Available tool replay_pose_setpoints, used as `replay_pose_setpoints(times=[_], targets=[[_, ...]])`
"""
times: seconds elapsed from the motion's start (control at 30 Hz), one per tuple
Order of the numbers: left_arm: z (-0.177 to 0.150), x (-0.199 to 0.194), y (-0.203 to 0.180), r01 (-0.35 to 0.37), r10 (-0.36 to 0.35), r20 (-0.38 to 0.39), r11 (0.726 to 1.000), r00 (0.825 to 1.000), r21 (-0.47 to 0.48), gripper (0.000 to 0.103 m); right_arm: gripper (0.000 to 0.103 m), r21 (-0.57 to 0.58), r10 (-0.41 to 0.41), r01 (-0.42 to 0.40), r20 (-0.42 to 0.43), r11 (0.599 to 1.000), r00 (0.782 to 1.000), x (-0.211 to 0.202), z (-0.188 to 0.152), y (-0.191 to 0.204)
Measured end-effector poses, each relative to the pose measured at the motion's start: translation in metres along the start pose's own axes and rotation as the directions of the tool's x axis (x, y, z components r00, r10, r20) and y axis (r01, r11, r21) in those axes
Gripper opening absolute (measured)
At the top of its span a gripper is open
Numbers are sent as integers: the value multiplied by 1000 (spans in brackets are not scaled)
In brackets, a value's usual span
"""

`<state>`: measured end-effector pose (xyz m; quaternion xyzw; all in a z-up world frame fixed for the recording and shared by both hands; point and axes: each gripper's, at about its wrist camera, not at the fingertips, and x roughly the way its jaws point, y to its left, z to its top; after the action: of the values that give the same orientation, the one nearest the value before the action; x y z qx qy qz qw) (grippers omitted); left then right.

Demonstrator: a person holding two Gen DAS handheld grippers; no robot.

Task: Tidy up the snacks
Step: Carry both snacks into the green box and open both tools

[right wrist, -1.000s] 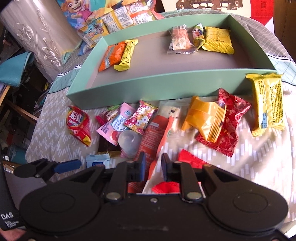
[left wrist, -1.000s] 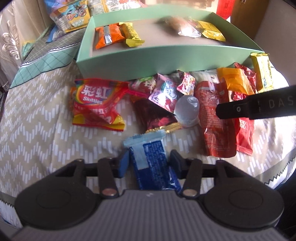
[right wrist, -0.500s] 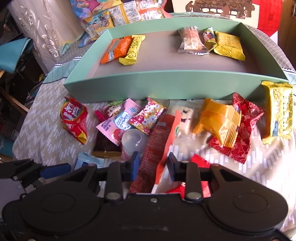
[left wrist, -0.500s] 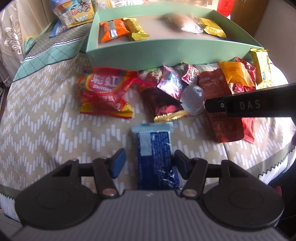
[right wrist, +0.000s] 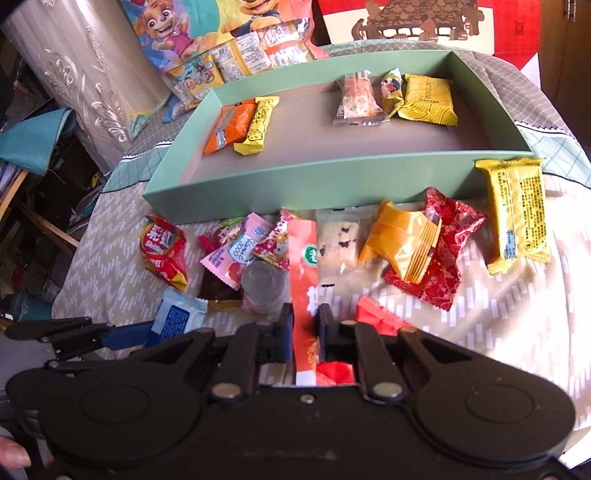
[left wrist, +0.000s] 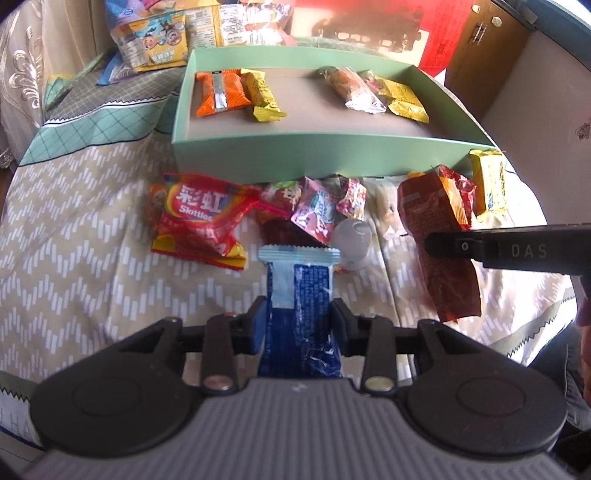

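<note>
Nearby — Skittles bag (left wrist: 199,221), jelly cup (left wrist: 352,240)

The tray (right wrist: 332,181) was pale green with a grey-brown floor. The cloth (left wrist: 74,240) was beige with white chevron dashes. One packet (left wrist: 299,291) was dark blue with a light blue end, the Skittles bag (left wrist: 199,218) red with rainbow stripes, and the long pouch (right wrist: 304,280) orange-red.

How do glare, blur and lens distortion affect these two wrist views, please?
Left wrist view: sunlight washes out the snack bags behind the green box, whose walls bow from fisheye. Right wrist view: glare bleaches the cloth at right; the orange-red packet is blurred.
</note>
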<state>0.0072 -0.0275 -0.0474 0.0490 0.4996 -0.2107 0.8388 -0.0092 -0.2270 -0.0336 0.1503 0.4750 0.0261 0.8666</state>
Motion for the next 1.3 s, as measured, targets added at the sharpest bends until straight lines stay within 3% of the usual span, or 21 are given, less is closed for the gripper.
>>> replay_pose_setpoints(times=[0.3, 0.6, 0.83, 0.97, 1.27, 1.3], targets=[[37, -22, 0, 58, -55, 72, 998, 996, -29, 36, 13, 30, 38, -40, 66, 999, 997, -21, 28, -6], [119, 1, 1, 31, -30, 126, 999, 992, -8, 36, 13, 15, 26, -28, 100, 1000, 995, -8, 97, -4], [199, 55, 3, 27, -26, 111, 1000, 993, -11, 36, 13, 6, -1, 0, 83, 1000, 997, 42, 172, -1], [228, 85, 4, 14, -13, 107, 1000, 994, -4, 36, 13, 16, -15, 14, 63, 1000, 998, 79, 205, -7], [255, 127, 16, -20, 22, 96, 1000, 995, -19, 37, 16, 21, -10, 10, 17, 1000, 1000, 129, 240, -20], [255, 128, 17, -38, 40, 101, 999, 994, -23, 45, 17, 39, -4, 3, 16, 999, 1000, 130, 244, -23]])
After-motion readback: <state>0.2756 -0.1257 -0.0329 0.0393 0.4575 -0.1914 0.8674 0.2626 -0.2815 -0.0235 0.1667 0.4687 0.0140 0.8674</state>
